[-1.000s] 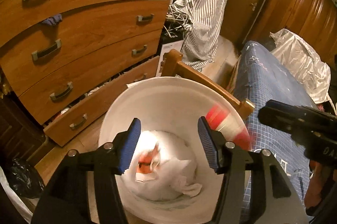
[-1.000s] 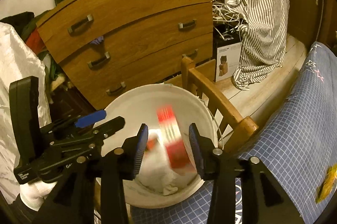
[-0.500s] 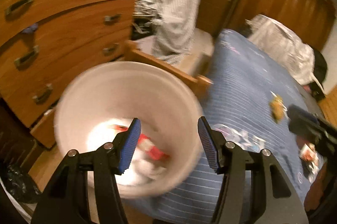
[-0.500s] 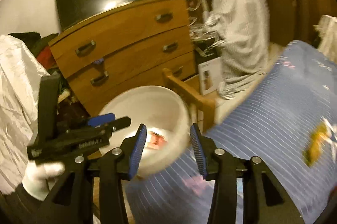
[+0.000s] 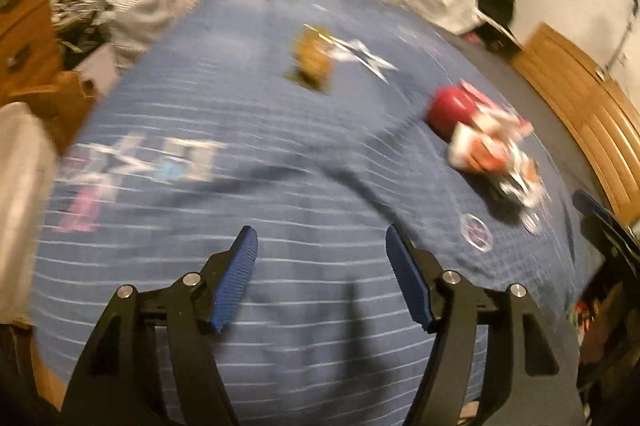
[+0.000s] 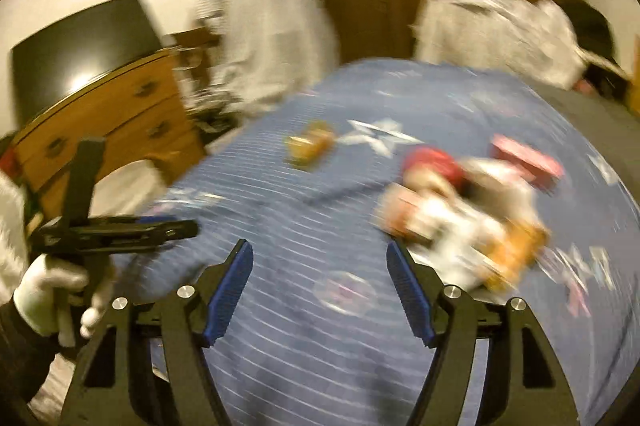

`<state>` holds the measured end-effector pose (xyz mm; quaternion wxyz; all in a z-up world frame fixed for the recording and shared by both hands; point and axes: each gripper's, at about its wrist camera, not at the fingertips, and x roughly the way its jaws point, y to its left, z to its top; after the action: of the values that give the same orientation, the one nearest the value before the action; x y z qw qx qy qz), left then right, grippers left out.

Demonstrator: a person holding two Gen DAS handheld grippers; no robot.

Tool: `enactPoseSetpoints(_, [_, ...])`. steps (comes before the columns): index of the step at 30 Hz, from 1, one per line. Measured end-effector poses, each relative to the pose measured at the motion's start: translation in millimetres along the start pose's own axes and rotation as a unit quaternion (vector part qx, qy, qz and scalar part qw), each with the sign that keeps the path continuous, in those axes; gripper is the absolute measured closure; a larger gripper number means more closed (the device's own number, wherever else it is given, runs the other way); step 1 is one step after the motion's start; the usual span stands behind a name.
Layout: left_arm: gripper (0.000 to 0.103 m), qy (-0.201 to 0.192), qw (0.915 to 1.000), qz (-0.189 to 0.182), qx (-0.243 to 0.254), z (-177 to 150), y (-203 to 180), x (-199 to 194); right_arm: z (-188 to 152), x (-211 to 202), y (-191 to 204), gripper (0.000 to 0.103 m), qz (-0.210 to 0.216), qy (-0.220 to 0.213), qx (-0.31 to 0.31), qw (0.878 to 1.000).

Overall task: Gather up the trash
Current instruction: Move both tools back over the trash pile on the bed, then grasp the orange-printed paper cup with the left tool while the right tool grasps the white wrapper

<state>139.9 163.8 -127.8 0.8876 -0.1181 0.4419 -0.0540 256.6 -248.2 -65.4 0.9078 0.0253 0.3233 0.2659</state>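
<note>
Bedroom, blurred: blue bedspread fills both views, wooden dresser and white bin off to left. Left claw opening, nothing between blue pads. Right claw opening, likewise empty. Trash not yet collected: yellow wrapper mid-bed, red-white wrapper heap near right claw. Judgement: task partway, several pickups left.

motion blur smears my whole view. trash pile on the bed: i can't separate items. yellow wrapper print unreadable. white bin cut off at left edge.
</note>
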Motion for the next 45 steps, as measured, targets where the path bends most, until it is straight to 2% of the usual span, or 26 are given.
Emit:
enactPoseSetpoints(2, [0.039, 0.013, 0.9998, -0.012, 0.005, -2, -16, 14, -2, 0, -36, 0.035, -0.015, -0.005, 0.020, 1.000])
enactPoseSetpoints(4, [0.039, 0.018, 0.9996, -0.016, 0.012, -5, -30, 22, 5, 11, -65, 0.043, -0.008, -0.007, 0.040, 0.999])
enactPoseSetpoints(6, [0.037, 0.018, 0.9995, -0.019, 0.015, -6, -42, 26, 17, 33, -88, 0.047, 0.010, 0.004, 0.073, 0.997])
enactPoseSetpoints(7, [0.036, 0.018, 0.9995, -0.020, 0.015, -5, -44, 26, 23, 46, -104, 0.051, 0.006, 0.007, 0.096, 0.995])
enactPoseSetpoints(9, [0.035, 0.018, 0.9995, -0.020, 0.014, -4, -49, 28, 31, 71, -130, 0.051, 0.009, 0.014, 0.135, 0.991])
enactPoseSetpoints(12, [0.033, 0.020, 0.9996, -0.018, 0.010, -6, -50, 29, 35, 110, -129, 0.051, 0.024, 0.047, 0.142, 0.988])
enactPoseSetpoints(14, [0.033, 0.021, 0.9996, -0.016, 0.009, -8, -51, 32, 34, 124, -105, 0.050, 0.043, 0.063, 0.118, 0.990])
enactPoseSetpoints(16, [0.033, 0.025, 0.9995, -0.017, 0.006, -9, -49, 36, 30, 126, -72, 0.050, 0.090, 0.077, 0.080, 0.990])
enactPoseSetpoints(19, [0.033, 0.019, 0.9996, -0.018, 0.005, -13, -47, 32, 28, 106, -44, 0.051, 0.141, 0.067, 0.044, 0.987])
enactPoseSetpoints(22, [0.026, 0.009, 0.9999, -0.010, 0.007, -16, -38, 20, 23, 65, -53, 0.051, 0.114, 0.030, 0.032, 0.993])
enactPoseSetpoints(25, [0.026, 0.007, 0.9999, -0.009, -0.002, -13, -31, 19, 5, 43, -74, 0.051, 0.079, 0.040, 0.047, 0.995])
enactPoseSetpoints(28, [0.026, 0.001, 0.9999, -0.017, 0.001, 0, -37, 20, -13, 38, -87, 0.051, 0.094, 0.058, 0.081, 0.991])
enactPoseSetpoints(32, [0.026, 0.001, 0.9993, -0.021, 0.032, 26, -61, 34, -33, 33, -83, 0.051, 0.118, 0.056, 0.115, 0.985])
enactPoseSetpoints(38, [0.027, 0.046, 0.9971, 0.006, 0.060, 51, -80, 78, -36, 27, -76, 0.051, 0.125, 0.052, 0.118, 0.984])
enactPoseSetpoints(40, [0.035, 0.061, 0.9952, 0.021, 0.073, 49, -81, 90, -37, 23, -79, 0.051, 0.120, 0.053, 0.118, 0.984])
enactPoseSetpoints(41, [0.041, 0.064, 0.9944, 0.030, 0.078, 47, -79, 94, -37, 20, -81, 0.051, 0.117, 0.053, 0.119, 0.985])
enactPoseSetpoints(45, [0.058, 0.052, 0.9957, 0.035, 0.068, 41, -60, 87, -37, 14, -97, 0.051, 0.096, 0.051, 0.126, 0.986])
